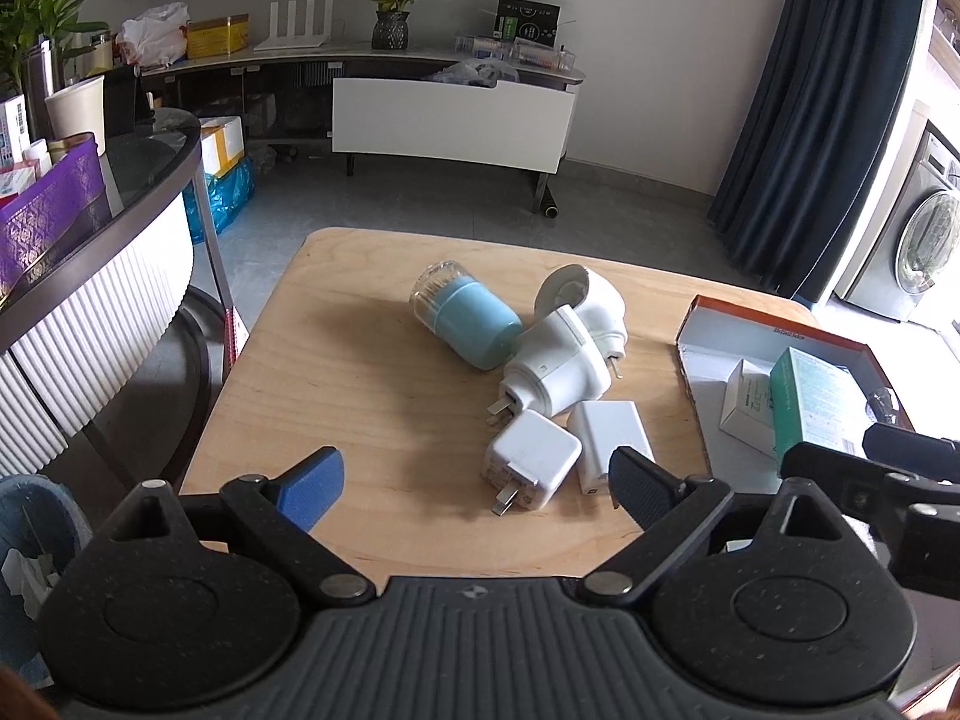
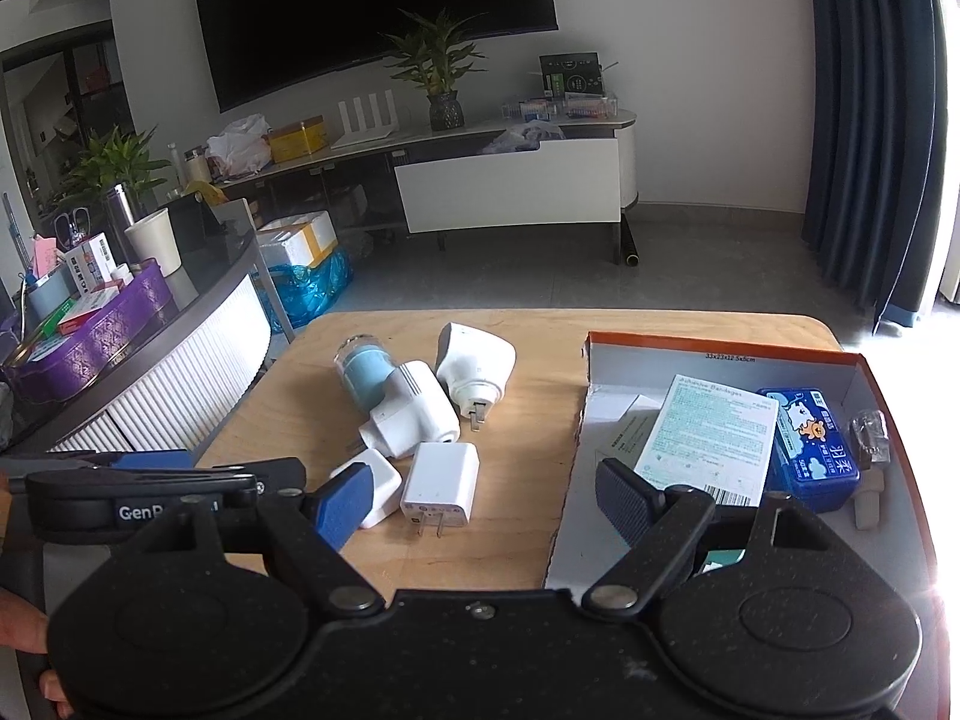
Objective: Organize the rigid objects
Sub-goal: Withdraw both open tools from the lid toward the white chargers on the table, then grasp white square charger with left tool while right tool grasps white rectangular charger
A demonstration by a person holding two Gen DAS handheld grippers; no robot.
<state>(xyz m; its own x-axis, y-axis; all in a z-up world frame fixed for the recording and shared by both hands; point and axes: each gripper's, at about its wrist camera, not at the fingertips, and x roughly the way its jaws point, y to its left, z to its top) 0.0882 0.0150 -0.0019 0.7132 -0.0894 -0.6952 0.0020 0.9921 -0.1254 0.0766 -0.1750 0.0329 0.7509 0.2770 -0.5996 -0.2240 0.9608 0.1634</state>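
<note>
On the wooden table (image 1: pixel 360 396) lie several white plug adapters: a square charger (image 1: pixel 531 461), a flat charger (image 1: pixel 611 441), a larger plug (image 1: pixel 558 369) and a round-faced plug (image 1: pixel 585 297). A blue jar with a clear lid (image 1: pixel 465 312) lies on its side beside them. They also show in the right wrist view, with the flat charger (image 2: pixel 440 483) nearest. My left gripper (image 1: pixel 477 486) is open and empty just in front of the chargers. My right gripper (image 2: pixel 480 501) is open and empty near the box's left wall. An orange-rimmed cardboard box (image 2: pixel 591 354) at the right holds small packages.
In the box lie a bandage box (image 2: pixel 714 432), a blue tissue pack (image 2: pixel 810 450) and a small clear item (image 2: pixel 870 435). A curved dark-topped counter (image 1: pixel 150 180) with a purple basket (image 1: pixel 48 210) stands to the left. A TV cabinet (image 1: pixel 450 120) stands at the far wall.
</note>
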